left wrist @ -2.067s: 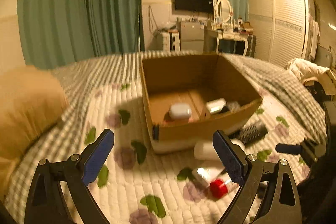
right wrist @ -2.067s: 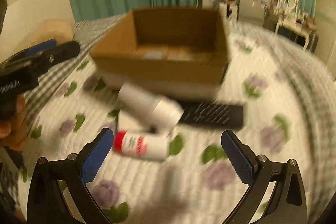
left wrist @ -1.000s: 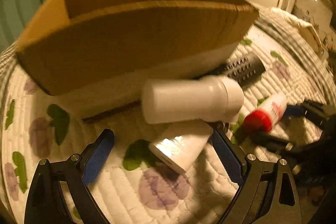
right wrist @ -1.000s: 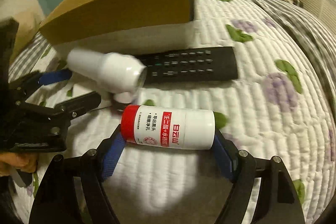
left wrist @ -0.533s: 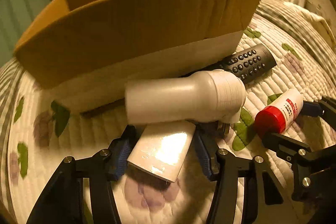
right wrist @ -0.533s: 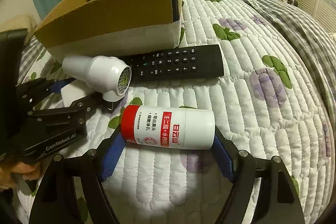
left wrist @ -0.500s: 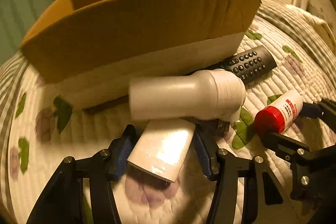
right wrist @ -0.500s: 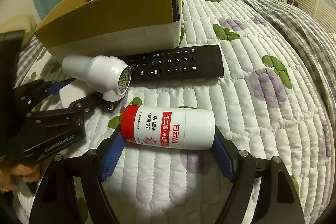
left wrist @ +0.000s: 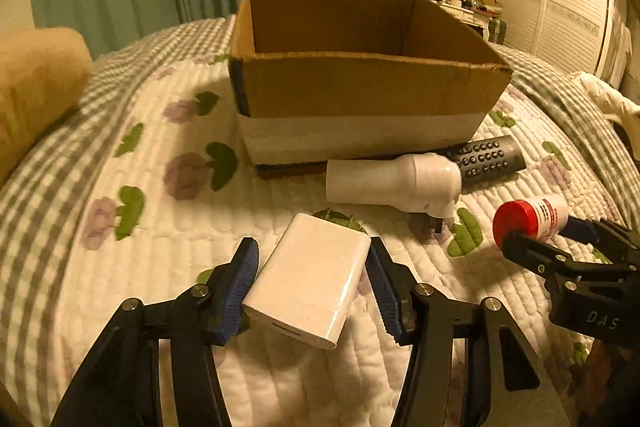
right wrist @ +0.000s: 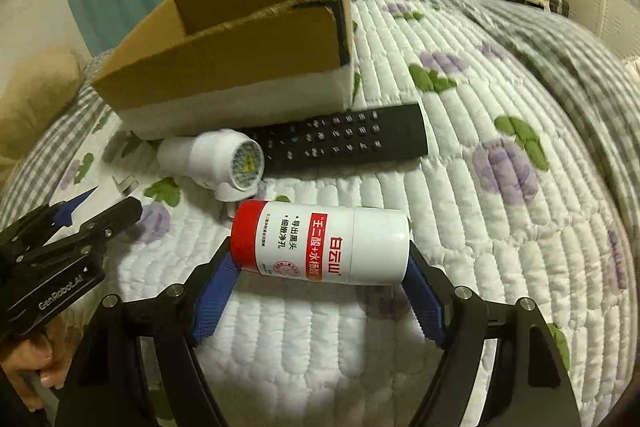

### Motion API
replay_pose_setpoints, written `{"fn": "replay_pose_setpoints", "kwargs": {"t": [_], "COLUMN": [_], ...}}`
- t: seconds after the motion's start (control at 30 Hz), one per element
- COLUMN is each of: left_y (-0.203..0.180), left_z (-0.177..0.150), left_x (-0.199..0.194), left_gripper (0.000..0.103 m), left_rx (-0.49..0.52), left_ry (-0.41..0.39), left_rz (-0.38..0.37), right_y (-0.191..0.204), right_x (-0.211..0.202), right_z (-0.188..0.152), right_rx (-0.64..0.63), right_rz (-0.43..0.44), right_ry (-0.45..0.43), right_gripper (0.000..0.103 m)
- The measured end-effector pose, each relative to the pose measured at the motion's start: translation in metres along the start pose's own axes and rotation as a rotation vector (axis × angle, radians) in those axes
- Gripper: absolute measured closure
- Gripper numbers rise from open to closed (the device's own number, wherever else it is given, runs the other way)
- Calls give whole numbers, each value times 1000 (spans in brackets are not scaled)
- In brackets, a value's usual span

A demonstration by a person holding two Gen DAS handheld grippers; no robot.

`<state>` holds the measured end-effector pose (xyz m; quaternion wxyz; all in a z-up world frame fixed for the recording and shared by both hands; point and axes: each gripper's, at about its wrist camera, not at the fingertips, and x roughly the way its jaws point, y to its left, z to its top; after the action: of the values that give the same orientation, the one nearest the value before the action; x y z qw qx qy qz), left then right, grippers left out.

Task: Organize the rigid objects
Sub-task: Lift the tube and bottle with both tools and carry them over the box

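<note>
The left tongs [left wrist: 312, 277] are clamped on a white charger block [left wrist: 308, 277], lifted off the quilted bed [left wrist: 120, 267]; its prongs show only in the right wrist view. The right tongs [right wrist: 320, 277] grip a red-capped white bottle [right wrist: 320, 243] end to end – its label readable only there. Ahead of both lie a white angled bottle [left wrist: 392, 183], a black remote [right wrist: 344, 143] and an open cardboard box [left wrist: 360, 87]

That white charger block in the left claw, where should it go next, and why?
Probably up and forward over the cardboard box. The left claw already pinches the white charger, and the open-topped box stands just ahead; the near wall needs clearing first.
</note>
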<state>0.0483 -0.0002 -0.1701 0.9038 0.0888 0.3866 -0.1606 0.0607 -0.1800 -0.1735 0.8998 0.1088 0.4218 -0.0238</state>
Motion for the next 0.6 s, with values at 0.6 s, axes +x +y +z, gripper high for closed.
{"fn": "replay_pose_setpoints", "kwargs": {"t": [0.6], "left_y": [-11], "left_z": [76], "left_x": [-104], "left_gripper": [47], "left_rx": [0], "left_ry": [-260], "left_rz": [-26], "right_y": [35], "right_x": [-97], "right_z": [46], "right_rx": [-154], "right_rz": [31], "right_ry": [-239], "right_gripper": [25]}}
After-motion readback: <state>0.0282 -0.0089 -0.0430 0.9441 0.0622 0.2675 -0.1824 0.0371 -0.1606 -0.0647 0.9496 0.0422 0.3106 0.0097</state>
